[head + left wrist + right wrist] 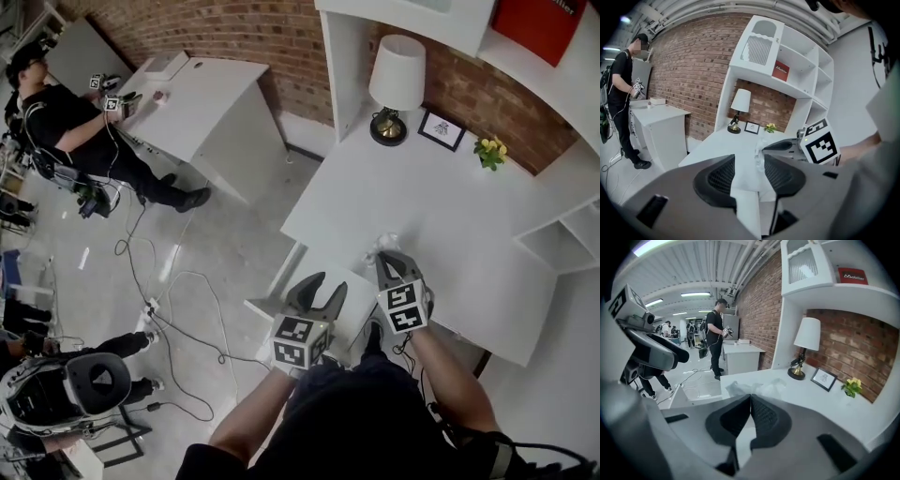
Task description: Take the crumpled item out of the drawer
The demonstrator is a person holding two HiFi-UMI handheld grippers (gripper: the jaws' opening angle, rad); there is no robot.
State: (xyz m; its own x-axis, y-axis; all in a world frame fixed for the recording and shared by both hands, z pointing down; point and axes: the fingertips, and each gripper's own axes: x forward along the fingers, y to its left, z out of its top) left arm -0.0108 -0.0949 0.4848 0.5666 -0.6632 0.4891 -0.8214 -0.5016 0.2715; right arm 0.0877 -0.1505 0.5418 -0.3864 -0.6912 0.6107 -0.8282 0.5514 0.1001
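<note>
The crumpled item (382,244), a wad of thin clear-white film, sits over the white desk (469,234) near its front edge. My right gripper (386,257) is shut, and its tips meet on the wad's near edge (757,386) and appear to pinch it. In the left gripper view the wad (759,152) shows at the right gripper's tip. My left gripper (321,298) is open and empty, hovering over the pulled-out white drawer (349,309) below the desk edge; between its jaws (749,176) only the drawer's white edge shows.
At the back of the desk stand a lamp (396,84), a small picture frame (441,129) and yellow flowers (490,152). White shelves (562,234) rise at the right. Cables (178,300) lie on the floor at left, where a person (66,131) stands by another desk (202,98).
</note>
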